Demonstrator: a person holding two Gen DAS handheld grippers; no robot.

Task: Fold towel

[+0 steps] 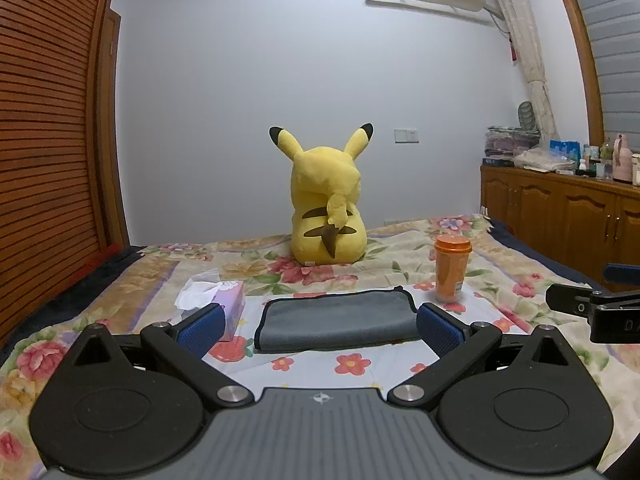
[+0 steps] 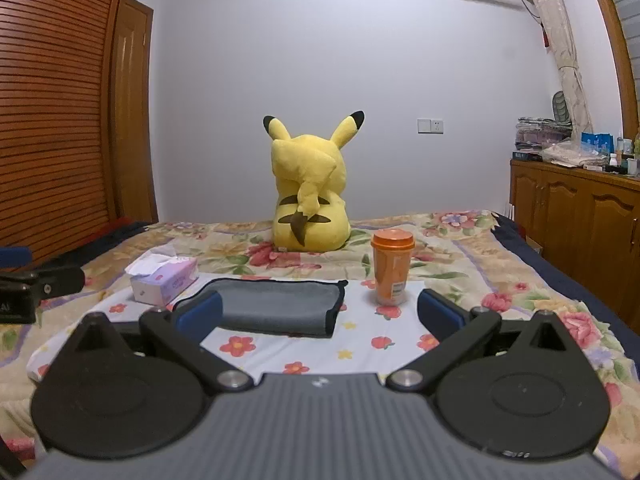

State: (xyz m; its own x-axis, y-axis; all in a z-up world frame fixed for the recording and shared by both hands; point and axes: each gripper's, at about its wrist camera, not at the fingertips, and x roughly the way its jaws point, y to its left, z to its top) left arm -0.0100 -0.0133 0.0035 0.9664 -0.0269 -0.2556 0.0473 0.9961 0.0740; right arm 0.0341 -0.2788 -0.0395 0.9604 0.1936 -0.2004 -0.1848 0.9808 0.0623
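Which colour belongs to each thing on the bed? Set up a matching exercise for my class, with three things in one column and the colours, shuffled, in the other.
Things:
1. folded towel
2. Pikachu plush
3. lidded cup

Colours:
A. orange
B. grey
C. yellow

Pairs: 1-B, 2-C, 3-A

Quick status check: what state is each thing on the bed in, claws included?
Towel: folded, lying flat, not gripped.
Left claw: open, empty.
Right claw: open, empty.
Orange cup: upright, lid on.
Tissue box: open, tissue sticking out.
Plush toy: sitting upright, facing away.
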